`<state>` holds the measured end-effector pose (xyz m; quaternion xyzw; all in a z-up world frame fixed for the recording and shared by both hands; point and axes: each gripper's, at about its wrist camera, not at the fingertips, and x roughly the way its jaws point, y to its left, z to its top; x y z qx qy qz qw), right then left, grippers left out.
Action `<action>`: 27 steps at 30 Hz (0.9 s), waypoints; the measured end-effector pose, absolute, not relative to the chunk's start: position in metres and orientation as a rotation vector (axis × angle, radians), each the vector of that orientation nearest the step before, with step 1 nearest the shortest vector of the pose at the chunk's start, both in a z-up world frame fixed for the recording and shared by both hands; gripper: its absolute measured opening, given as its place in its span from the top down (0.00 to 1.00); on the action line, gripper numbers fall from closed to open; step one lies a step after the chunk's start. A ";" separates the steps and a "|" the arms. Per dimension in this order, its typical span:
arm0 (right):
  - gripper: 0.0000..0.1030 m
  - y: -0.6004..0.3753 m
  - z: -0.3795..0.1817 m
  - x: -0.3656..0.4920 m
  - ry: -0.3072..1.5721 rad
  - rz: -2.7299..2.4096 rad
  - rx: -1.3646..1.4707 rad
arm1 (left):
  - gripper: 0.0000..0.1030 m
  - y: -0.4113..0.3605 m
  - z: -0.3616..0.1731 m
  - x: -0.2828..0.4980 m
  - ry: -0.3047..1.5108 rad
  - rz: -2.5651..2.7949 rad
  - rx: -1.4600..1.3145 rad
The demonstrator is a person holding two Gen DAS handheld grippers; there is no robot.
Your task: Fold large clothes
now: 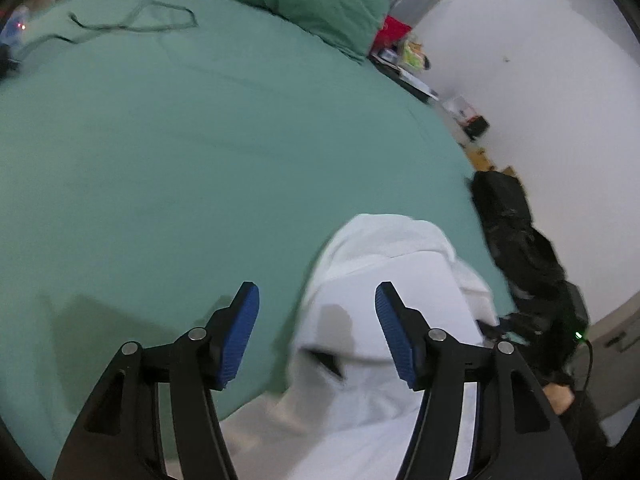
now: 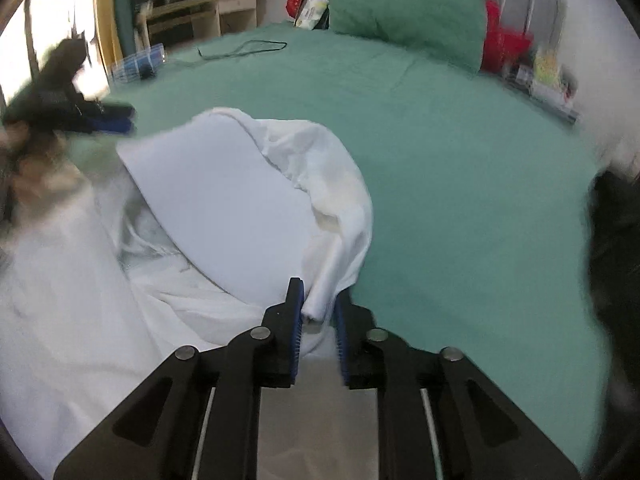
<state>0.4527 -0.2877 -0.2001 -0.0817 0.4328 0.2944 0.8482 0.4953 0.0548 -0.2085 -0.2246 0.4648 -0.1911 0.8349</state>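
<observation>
A large white garment (image 2: 224, 208) lies bunched at the near edge of a bed with a green sheet (image 2: 460, 160). It also shows in the left wrist view (image 1: 384, 312), hanging partly over the edge. My right gripper (image 2: 318, 312) is shut on a rolled fold of the white garment. My left gripper (image 1: 318, 308) is open and empty, hovering above the garment's left edge and the sheet (image 1: 160, 152). In the right wrist view the left gripper (image 2: 108, 120) is blurred at the far left, above the garment's corner.
A green pillow (image 2: 404, 16) lies at the head of the bed with red items beside it. A dark cable (image 2: 244, 50) lies on the sheet. A black bag (image 1: 516, 232) sits on the floor by the white wall. Shelves stand at the back left.
</observation>
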 end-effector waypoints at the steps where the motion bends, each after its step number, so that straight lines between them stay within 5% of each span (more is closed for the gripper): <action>1: 0.79 -0.294 -0.203 0.460 0.942 0.651 -0.115 | 0.38 0.049 -0.213 0.501 1.015 -0.432 -0.463; 6: 0.37 -0.320 -0.217 0.505 1.095 0.857 0.188 | 0.36 0.028 -0.227 0.527 1.132 -0.544 -0.328; 14: 0.36 -0.297 -0.225 0.523 1.214 1.026 0.278 | 0.30 0.023 -0.230 0.537 1.199 -0.686 -0.293; 17: 0.76 -0.269 -0.219 0.508 1.228 1.046 0.102 | 0.30 0.015 -0.231 0.528 1.204 -0.716 -0.249; 23: 0.85 -0.234 -0.191 0.478 1.036 0.890 -0.220 | 0.30 -0.022 -0.224 0.508 1.159 -0.693 0.092; 26: 0.89 -0.216 -0.177 0.452 0.815 0.684 -0.531 | 0.61 -0.034 -0.219 0.503 1.102 -0.623 0.234; 27: 0.89 -0.209 -0.173 0.441 0.742 0.652 -0.616 | 0.78 -0.034 -0.215 0.504 1.073 -0.590 0.242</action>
